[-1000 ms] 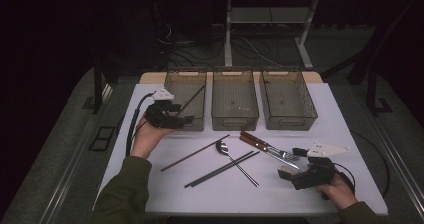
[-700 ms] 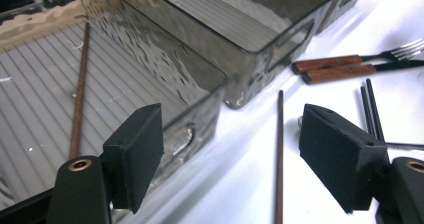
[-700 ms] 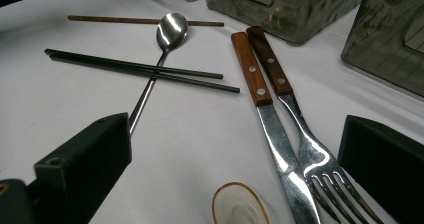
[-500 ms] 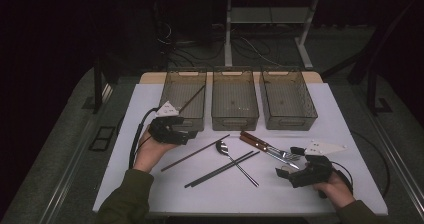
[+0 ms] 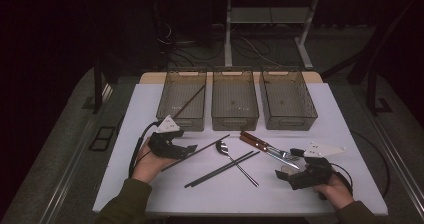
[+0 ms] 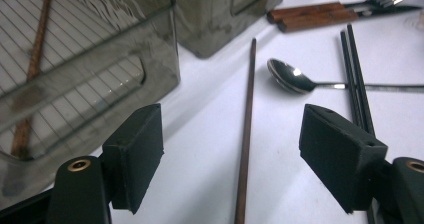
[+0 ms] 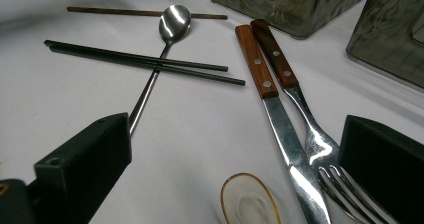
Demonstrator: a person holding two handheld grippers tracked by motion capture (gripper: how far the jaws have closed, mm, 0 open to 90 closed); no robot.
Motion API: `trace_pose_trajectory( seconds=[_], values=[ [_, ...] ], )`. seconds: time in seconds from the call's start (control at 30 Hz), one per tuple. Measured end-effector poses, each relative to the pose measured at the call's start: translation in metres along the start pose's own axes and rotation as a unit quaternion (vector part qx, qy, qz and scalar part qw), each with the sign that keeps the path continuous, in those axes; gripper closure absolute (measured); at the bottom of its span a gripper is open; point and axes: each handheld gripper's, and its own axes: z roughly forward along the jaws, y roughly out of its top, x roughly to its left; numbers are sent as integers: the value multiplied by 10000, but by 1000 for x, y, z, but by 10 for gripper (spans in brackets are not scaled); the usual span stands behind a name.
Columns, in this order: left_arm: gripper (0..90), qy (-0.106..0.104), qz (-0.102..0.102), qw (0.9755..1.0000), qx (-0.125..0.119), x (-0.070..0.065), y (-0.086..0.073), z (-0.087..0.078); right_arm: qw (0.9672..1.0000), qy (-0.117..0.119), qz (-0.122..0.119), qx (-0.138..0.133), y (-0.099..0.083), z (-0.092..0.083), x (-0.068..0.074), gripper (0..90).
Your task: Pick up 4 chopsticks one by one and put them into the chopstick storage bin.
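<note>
My left gripper (image 5: 187, 151) is low over the white table, just in front of the left bin (image 5: 181, 101), and its jaws are open. In the left gripper view a brown chopstick (image 6: 246, 134) lies on the table between the open pads of this gripper (image 6: 235, 159), touched by neither. A matching brown chopstick (image 6: 34, 59) leans inside the left bin (image 6: 100, 69). My right gripper (image 5: 290, 163) rests open at the near right. In the right gripper view its jaws (image 7: 240, 169) straddle the tips of a wood-handled knife (image 7: 280, 129) and fork (image 7: 320, 139), with a small clear dish (image 7: 247, 201) between them.
Three smoky plastic bins stand in a row at the back; the middle bin (image 5: 235, 101) and right bin (image 5: 287, 101) hold nothing I can make out. A steel spoon (image 5: 222, 147) and a pair of black chopsticks (image 5: 222, 169) cross at the table's centre.
My left gripper came away from the left bin, toward the near edge and down, and now straddles the brown chopstick on the table. The right gripper has stayed put.
</note>
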Motion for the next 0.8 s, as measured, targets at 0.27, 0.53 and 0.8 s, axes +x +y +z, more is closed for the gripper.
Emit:
trace_pose_trajectory(
  seconds=[0.27,0.53,0.8],
  values=[
    [300,-29,-10,10000,95,-5,-17,0,10000,-19,36,7,-1,-1,-1,7],
    [455,-134,3,9998,172,-4,-22,4,10000,-19,3,9,-1,-1,1,6],
    [667,-194,15,9995,245,-3,-24,9,10000,-16,2,25,-1,-1,1,6]
  ],
)
